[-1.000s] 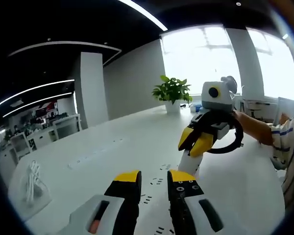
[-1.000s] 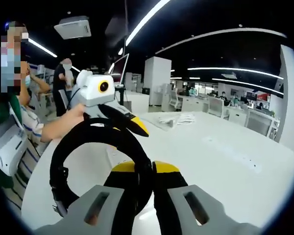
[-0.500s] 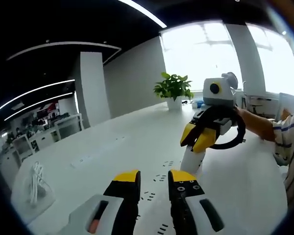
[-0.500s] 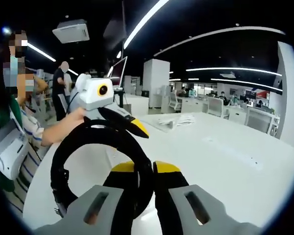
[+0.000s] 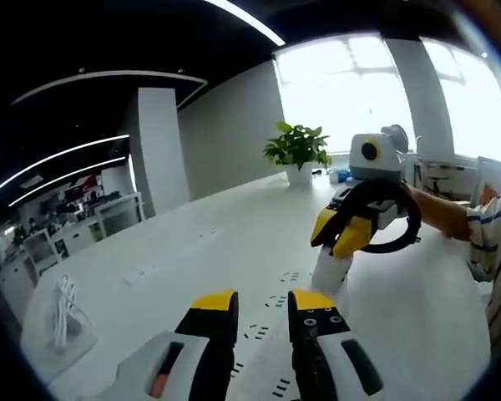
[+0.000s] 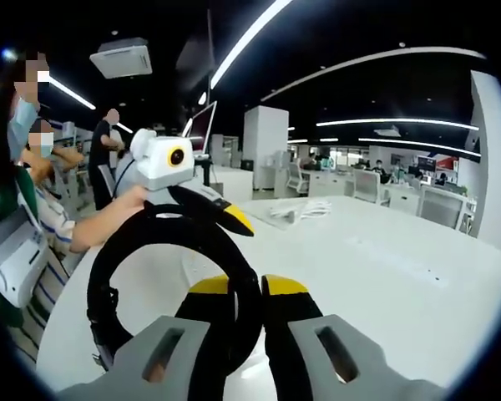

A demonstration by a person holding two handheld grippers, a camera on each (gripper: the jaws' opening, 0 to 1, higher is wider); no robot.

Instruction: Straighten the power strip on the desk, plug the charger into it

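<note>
Over desk (image 6: 417, 284), right tongs (image 6: 247, 288) clamp cable (image 6: 129, 251).

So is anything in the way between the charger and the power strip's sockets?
Nothing visible does. In the left gripper view the right gripper, shut on the black cable, holds the white charger right beside the strip's slots, with no object between them. The left gripper hovers open over the nearer slots.

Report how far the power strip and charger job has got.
Done: nothing visibly plugged in. In hand: right tool grips a black cable loop above the desk; left tool is open and empty. Left: straightening the strip, plugging the charger.
</note>
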